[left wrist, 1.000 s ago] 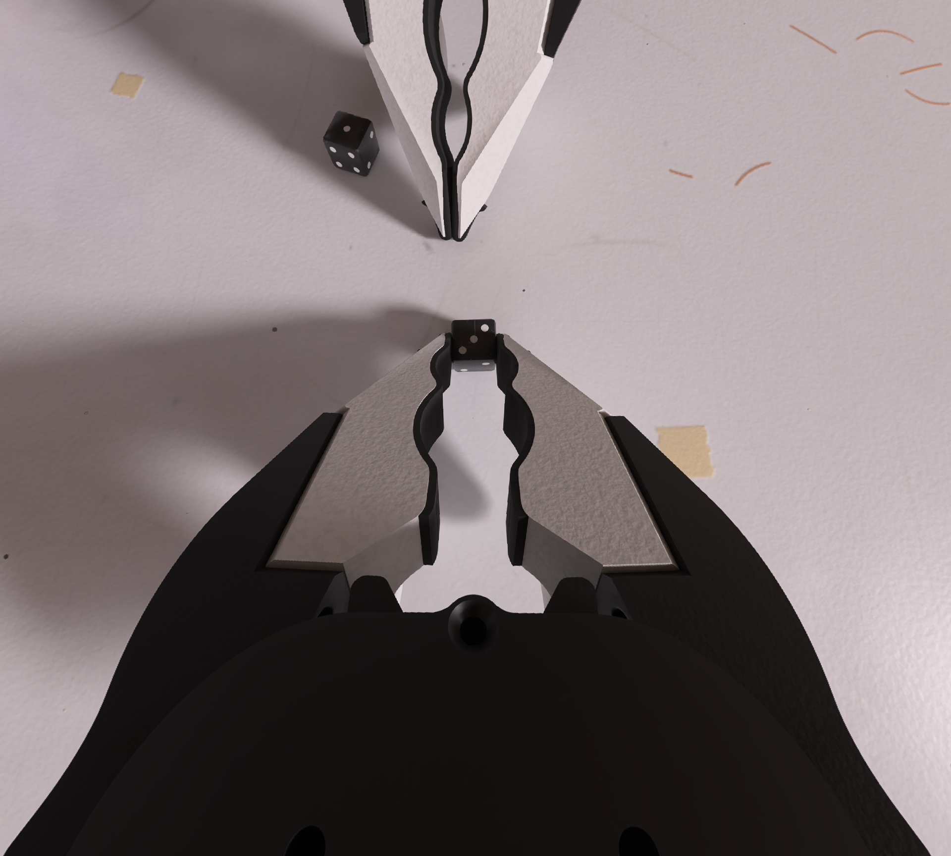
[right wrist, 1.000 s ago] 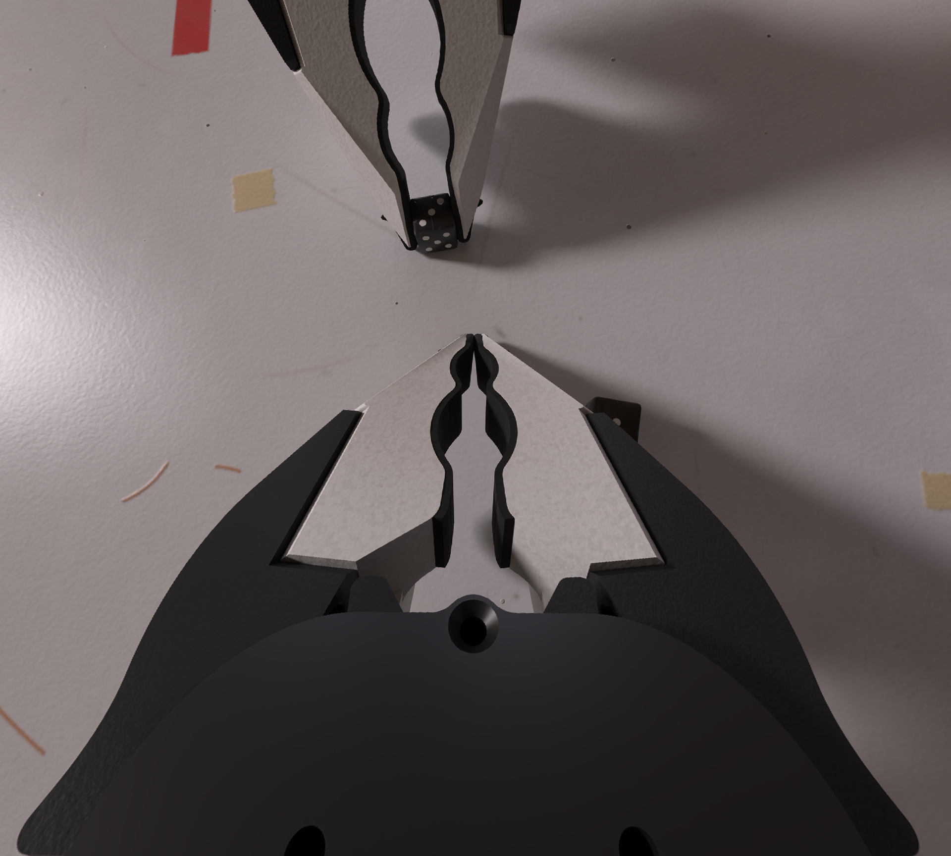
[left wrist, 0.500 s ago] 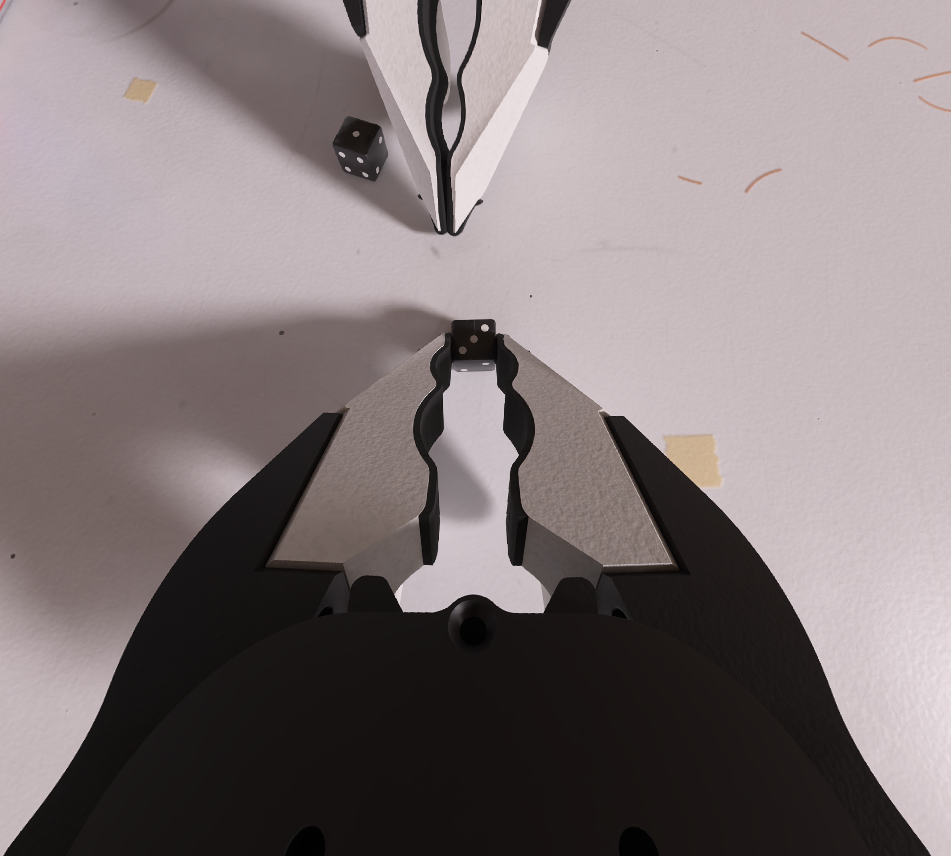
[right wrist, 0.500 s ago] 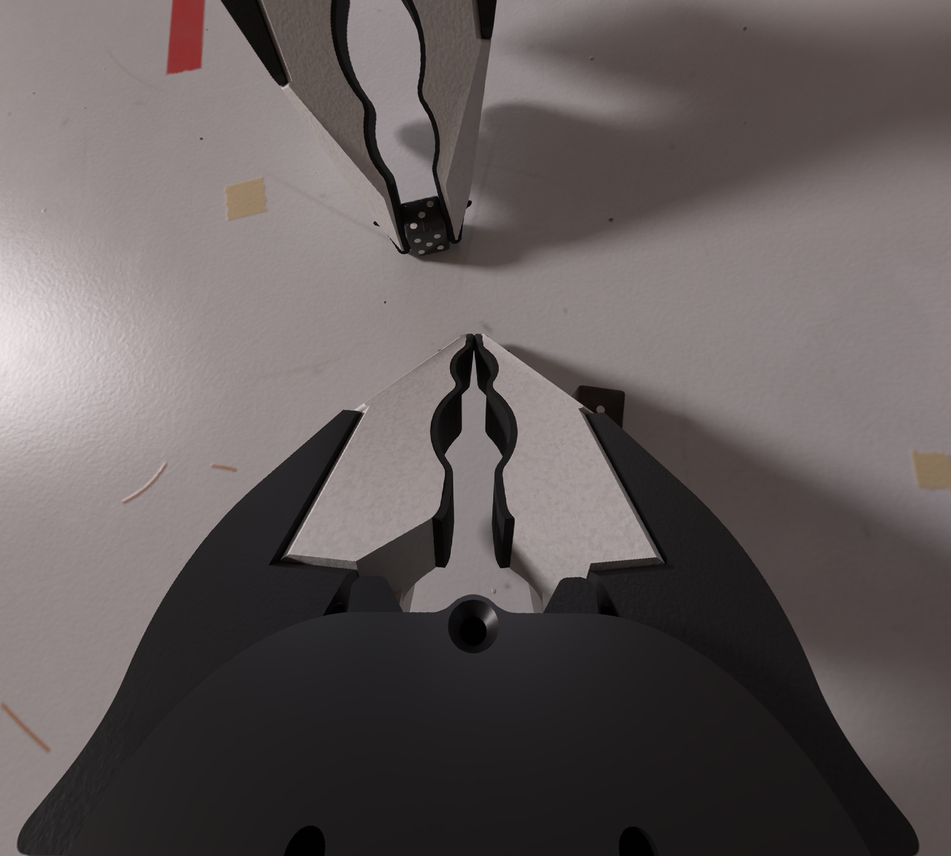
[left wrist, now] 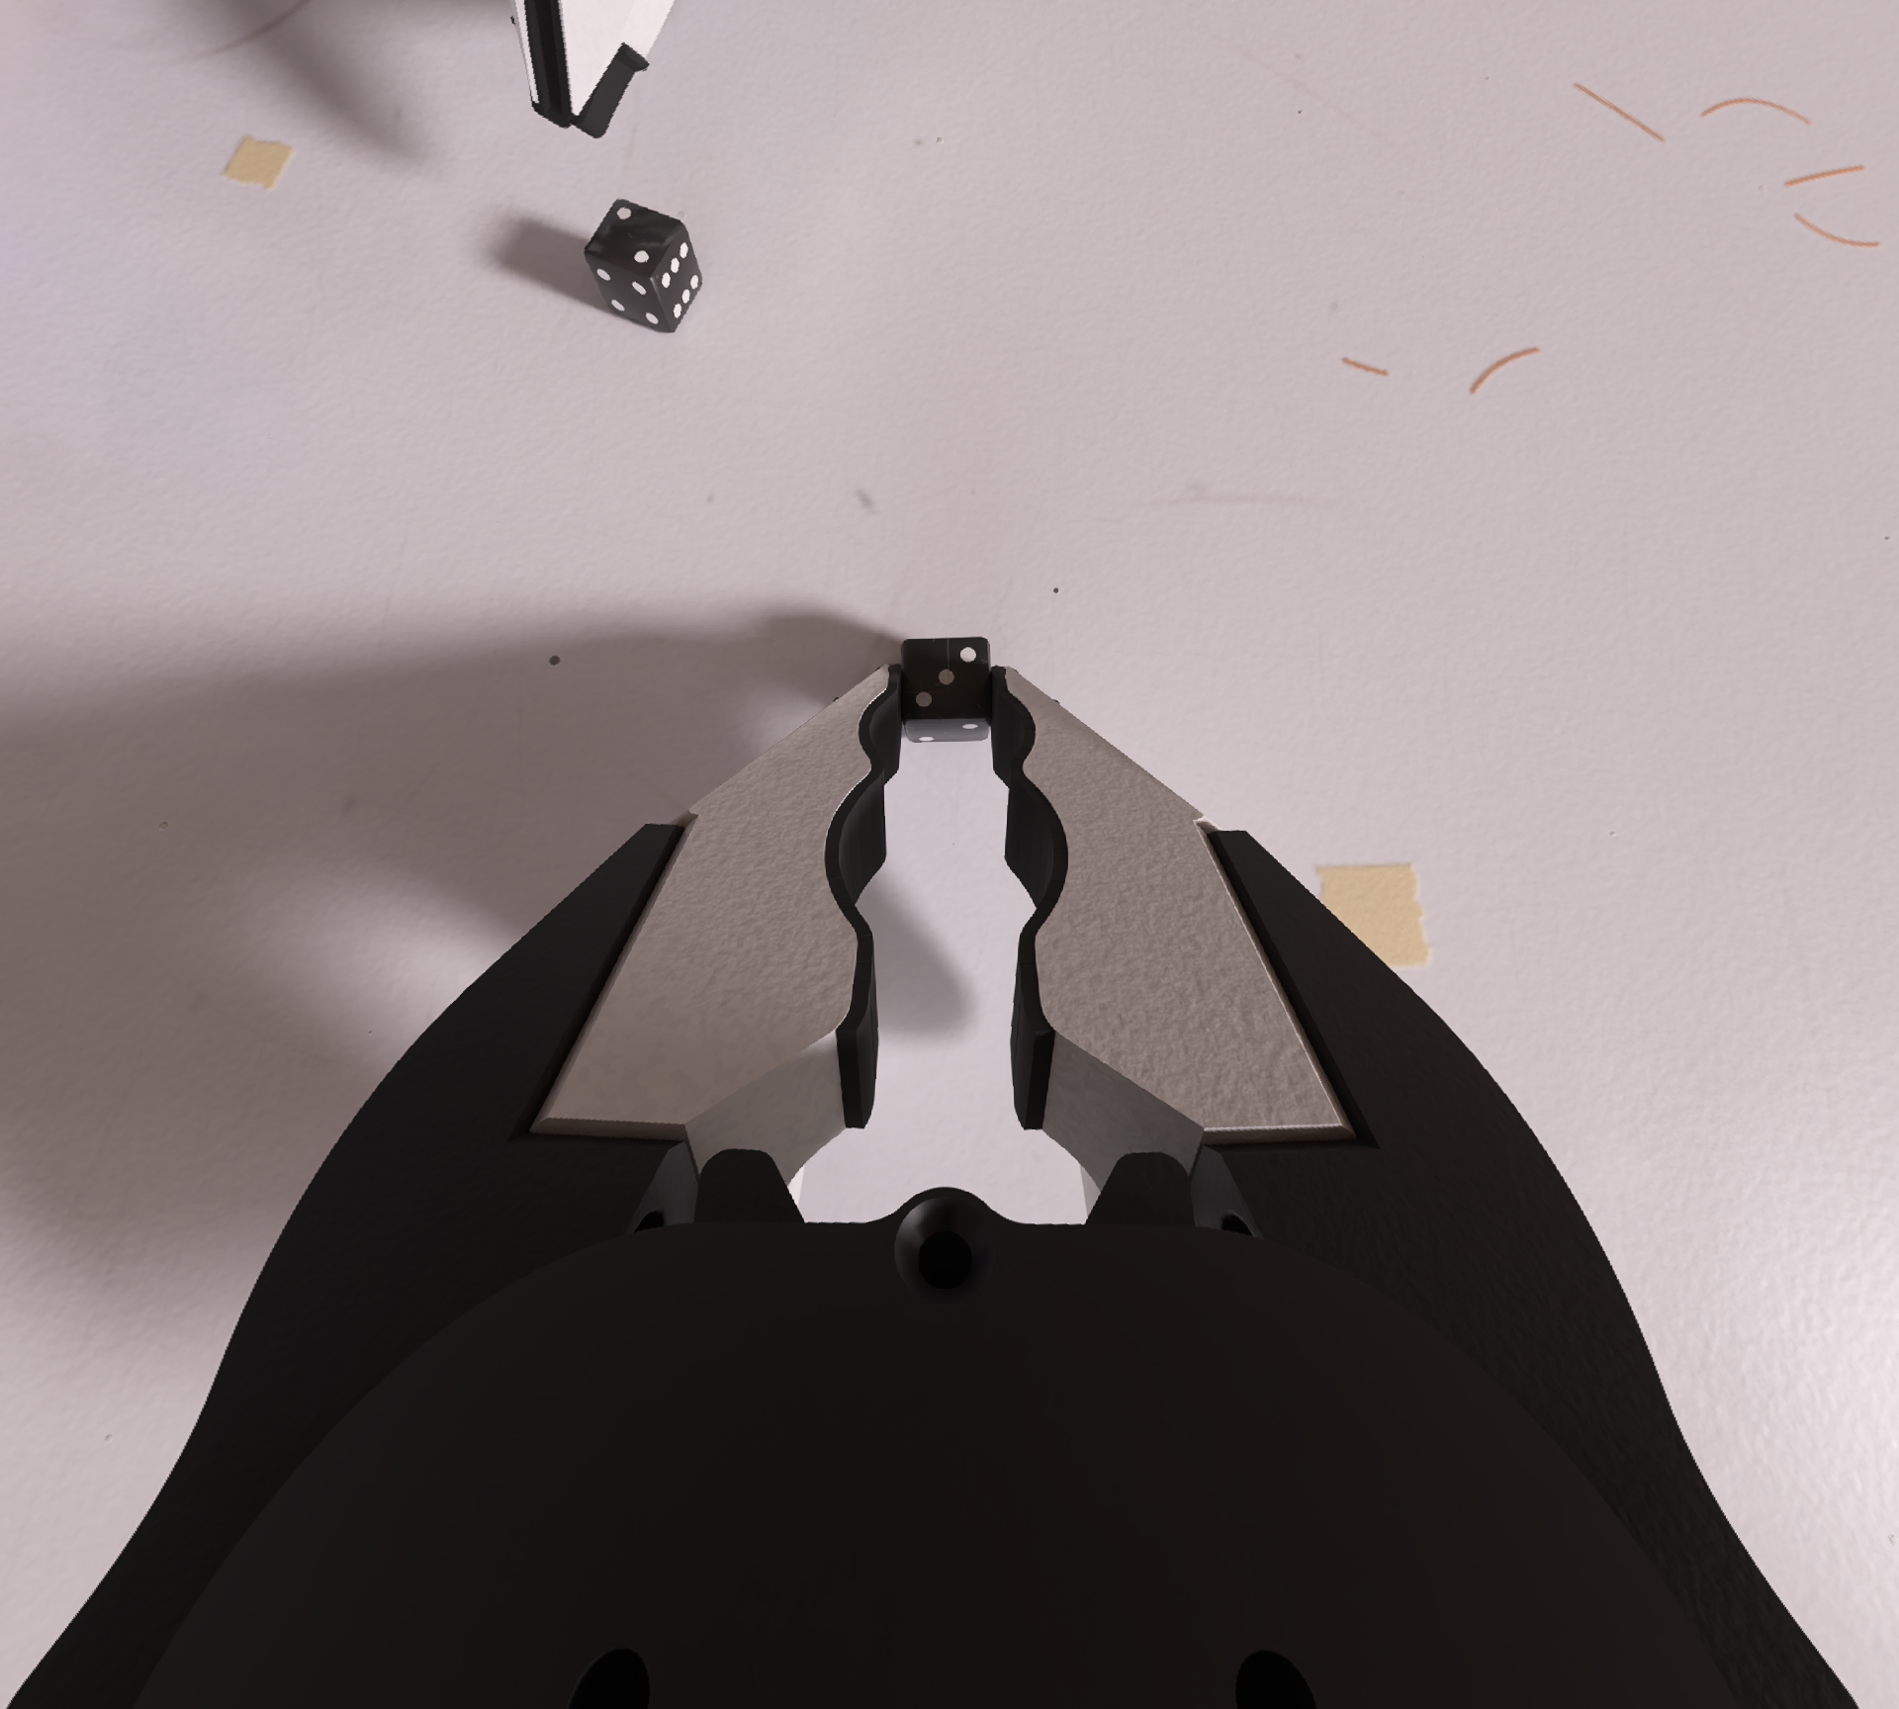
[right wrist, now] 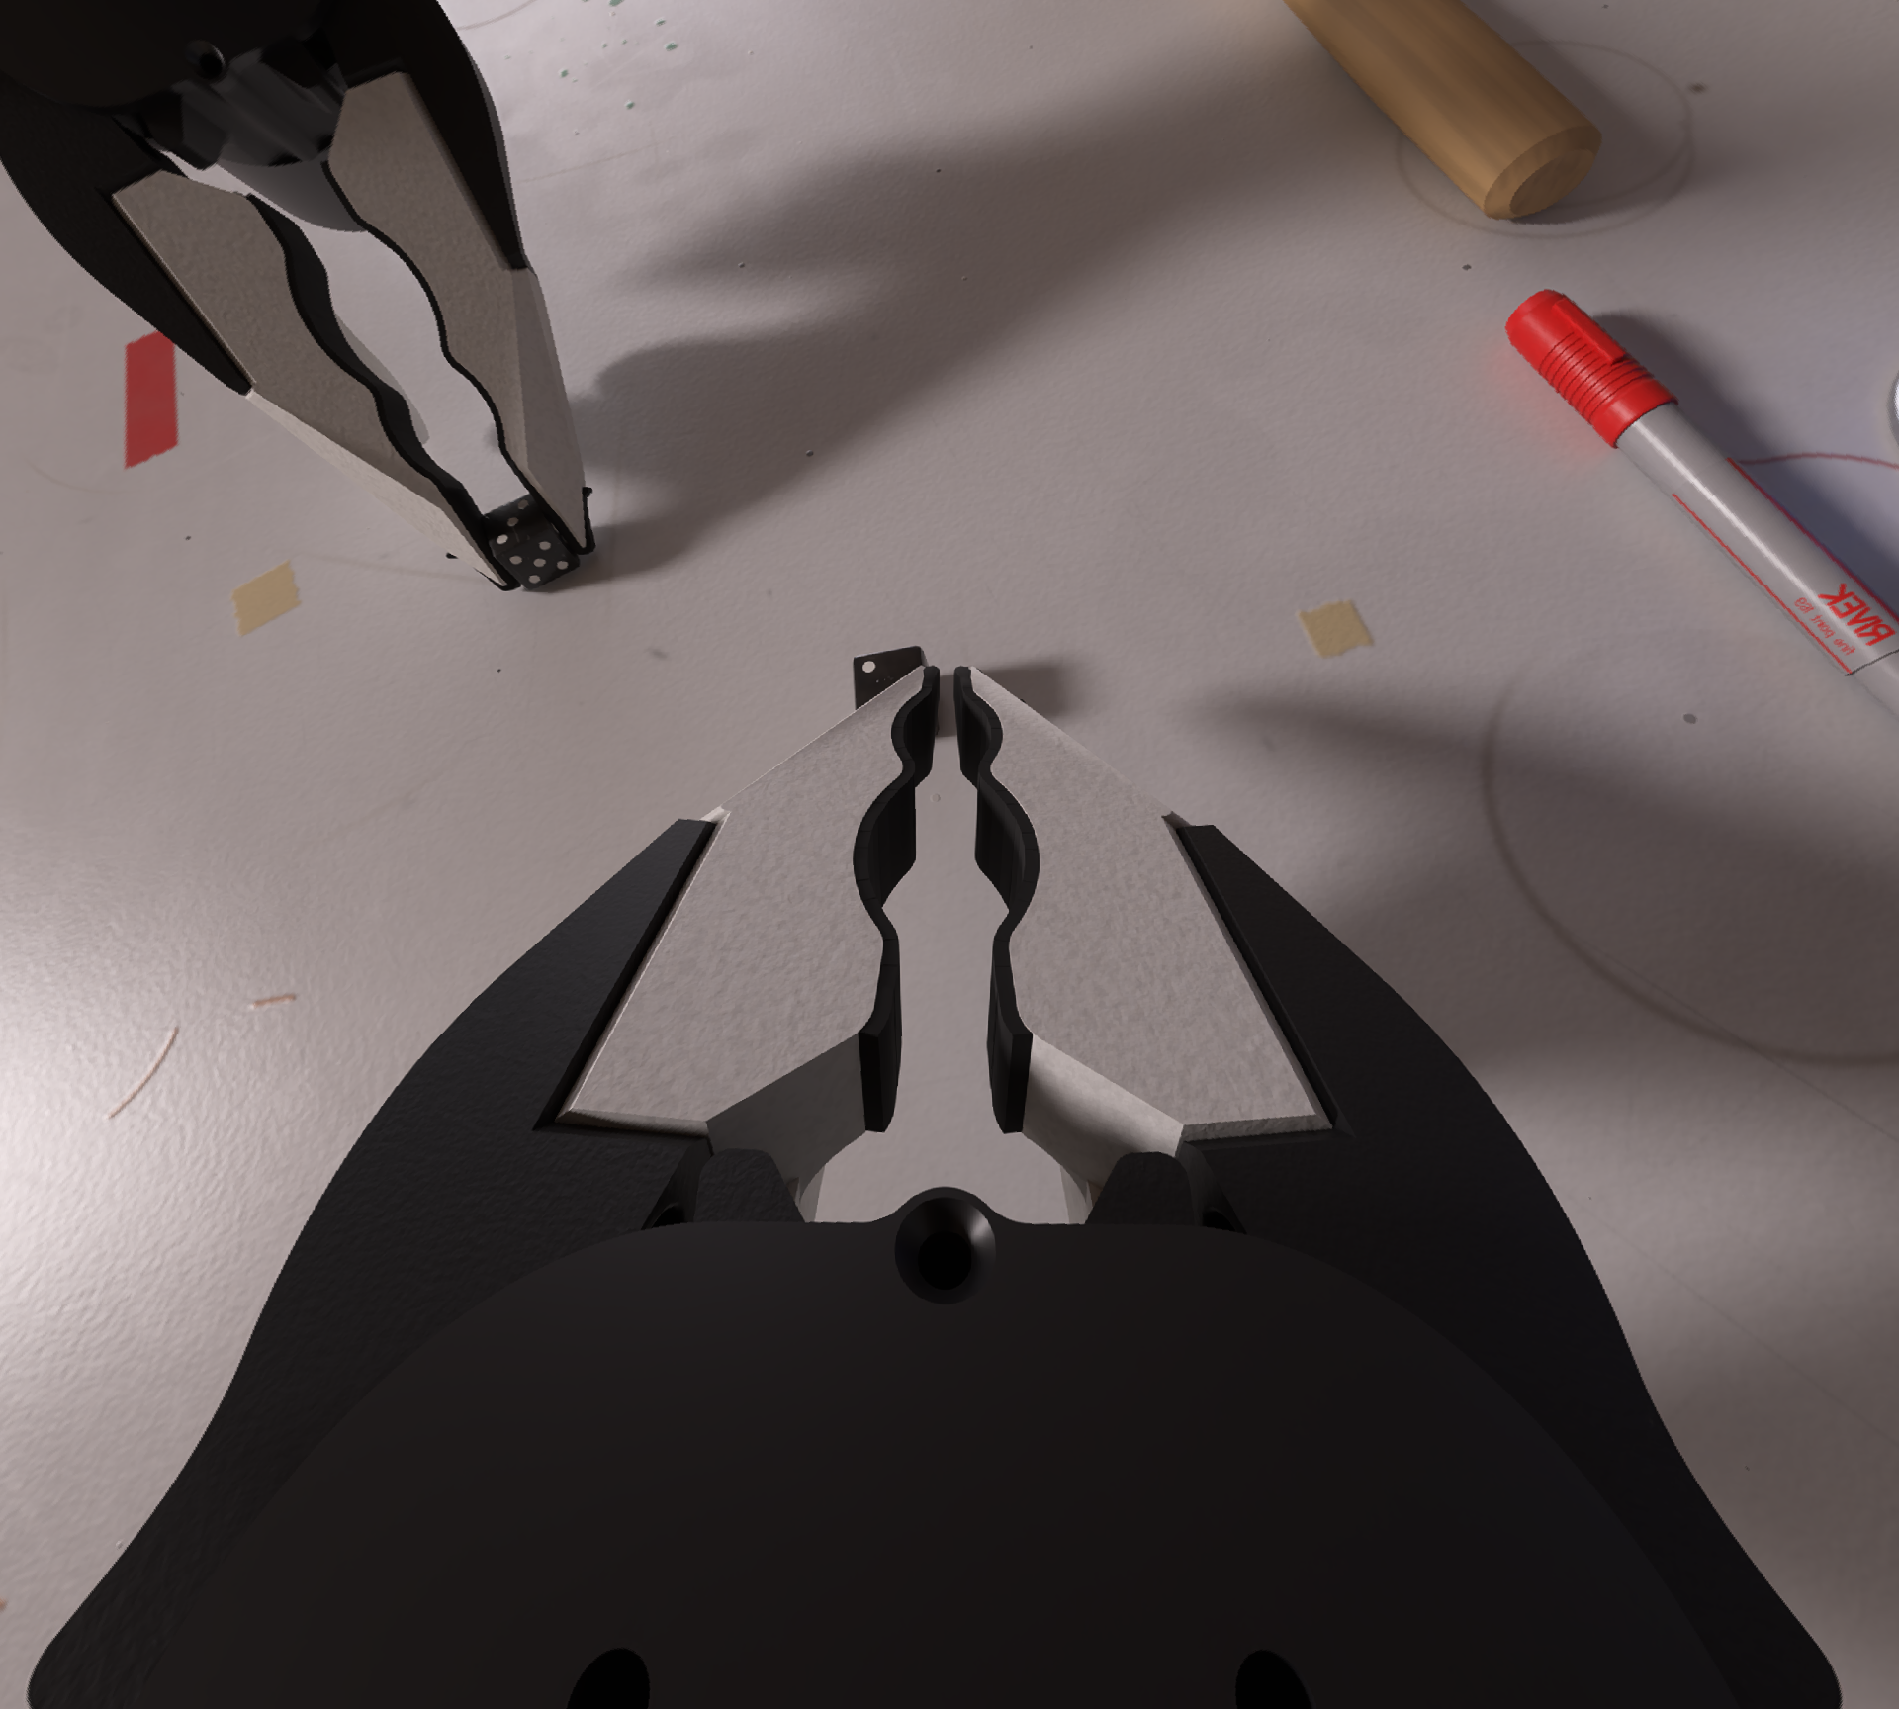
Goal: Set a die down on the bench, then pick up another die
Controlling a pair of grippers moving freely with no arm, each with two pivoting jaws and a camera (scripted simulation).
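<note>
The pale grey bench top (right wrist: 1130, 447) is matt and lightly textured, marked with faint pencil circles, thin orange scratches, green specks, small tan tape squares (left wrist: 1372, 912) and one red tape strip (right wrist: 150, 398). In the right wrist view a dark edge of the bench shows at the far right corner, beyond a round light-wood handle (right wrist: 1367, 5) lying diagonally. Nearer on the right lies a grey marker pen with a red cap (right wrist: 1685, 478). The middle and left of the bench hold little beyond the dice and soft shadows (wide flat ground on most sides).

The left gripper (left wrist: 945, 694) is clamped on a small black die with white pips (left wrist: 945, 684), pinched at the very fingertips. In the right wrist view that gripper (right wrist: 534, 545) stands at the far left, tips down at the surface, the die (right wrist: 529, 552) between them; whether the die touches the bench cannot be told.

The right gripper (right wrist: 945, 684) has its jaws parted by only a narrow slit, with nothing between them. A second black die (right wrist: 884, 673) lies on the bench just beyond its left fingertip, mostly hidden by it. In the left wrist view this second die (left wrist: 644, 267) sits free on the surface at the far left, and the right gripper (left wrist: 581, 108) hangs just beyond it, apart from it.
</note>
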